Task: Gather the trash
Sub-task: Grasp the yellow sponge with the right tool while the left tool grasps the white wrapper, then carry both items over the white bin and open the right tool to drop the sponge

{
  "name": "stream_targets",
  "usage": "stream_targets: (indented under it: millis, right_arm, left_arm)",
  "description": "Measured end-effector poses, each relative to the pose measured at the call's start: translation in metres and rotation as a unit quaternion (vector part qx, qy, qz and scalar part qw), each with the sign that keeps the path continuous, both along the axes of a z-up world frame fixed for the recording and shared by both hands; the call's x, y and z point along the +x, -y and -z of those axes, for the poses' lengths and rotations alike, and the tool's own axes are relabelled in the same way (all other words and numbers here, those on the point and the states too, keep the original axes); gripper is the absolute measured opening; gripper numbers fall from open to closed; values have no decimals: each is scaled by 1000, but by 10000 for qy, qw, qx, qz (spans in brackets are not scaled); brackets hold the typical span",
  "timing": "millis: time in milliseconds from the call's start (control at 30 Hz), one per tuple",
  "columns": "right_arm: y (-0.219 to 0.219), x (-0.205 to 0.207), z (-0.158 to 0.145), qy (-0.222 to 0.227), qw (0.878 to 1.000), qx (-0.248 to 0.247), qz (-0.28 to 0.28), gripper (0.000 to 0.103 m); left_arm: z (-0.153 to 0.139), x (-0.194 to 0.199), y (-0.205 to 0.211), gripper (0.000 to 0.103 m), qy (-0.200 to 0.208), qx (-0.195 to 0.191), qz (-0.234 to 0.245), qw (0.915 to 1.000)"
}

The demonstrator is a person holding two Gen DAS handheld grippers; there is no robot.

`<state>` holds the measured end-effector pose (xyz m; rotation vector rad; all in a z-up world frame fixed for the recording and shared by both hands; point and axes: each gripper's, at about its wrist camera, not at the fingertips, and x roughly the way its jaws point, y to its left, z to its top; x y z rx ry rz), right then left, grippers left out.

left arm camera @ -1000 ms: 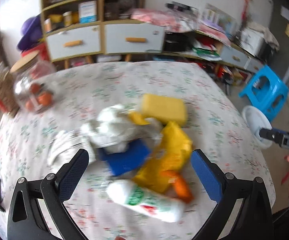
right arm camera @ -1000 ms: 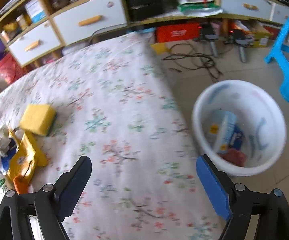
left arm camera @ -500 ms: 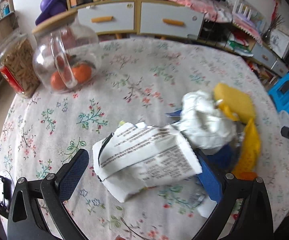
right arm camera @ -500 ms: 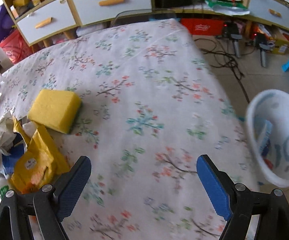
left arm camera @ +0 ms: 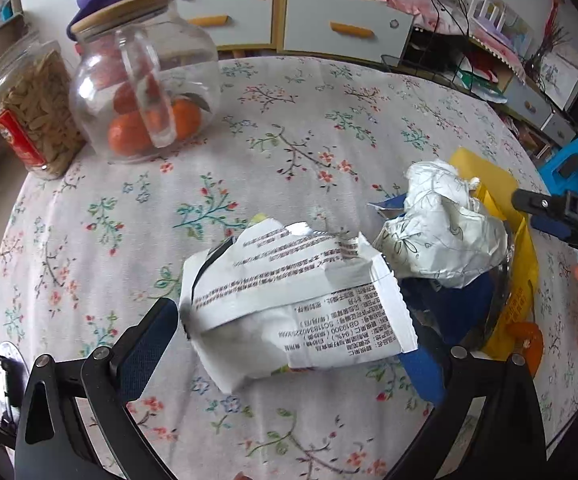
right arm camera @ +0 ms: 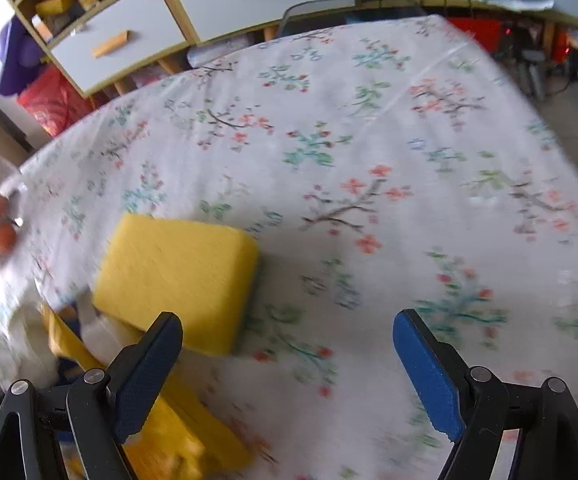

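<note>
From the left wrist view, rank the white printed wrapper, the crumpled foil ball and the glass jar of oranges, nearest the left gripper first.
1. White printed wrapper, between the left gripper's fingers.
2. Crumpled foil ball, beyond it, right.
3. Glass jar of oranges, far left.

Counts: 2 jars, one glass and one plastic, at the surface's far left edge. About 3 oranges in the glass one. 1 white wrapper. 1 crumpled paper wad. 1 sponge. 1 yellow bag. 1 blue packet. 2 claws: left, right. 1 blue stool on the floor.
</note>
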<state>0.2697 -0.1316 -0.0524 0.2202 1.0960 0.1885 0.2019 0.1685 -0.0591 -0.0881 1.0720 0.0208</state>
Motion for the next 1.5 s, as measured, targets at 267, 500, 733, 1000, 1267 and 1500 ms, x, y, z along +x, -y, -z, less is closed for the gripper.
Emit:
stream_targets:
  millis: [267,500,733,1000,1267,1500]
  right_arm:
    - [-22,5,7,288,9993,180,-144,81]
    - [-33,1,3,475,9962,357,-634,43]
    - [-34,-2,-1,516,9966,292,-580,36]
    - [-19,-15,-26,792,9949,435,-440,34]
    - [11,-36,-52,1057,9934,369,-259,34]
    - [53,-56,-71,1192,9921,391,49,34]
  left_arm:
    - [-3,-13,-18,92,26,-369,21,9993]
    - [-17,-26,-15,60,259,-371,181,9988]
    - [-28,-29,-7,41,331,-320,293,9985]
    - [-46,-41,-12,15,618,-491,52,9969]
    - [-59,-50,-5,7,813,-652,-80,9945]
    - [-77,-54,2,7,1065,-784,-261,9909]
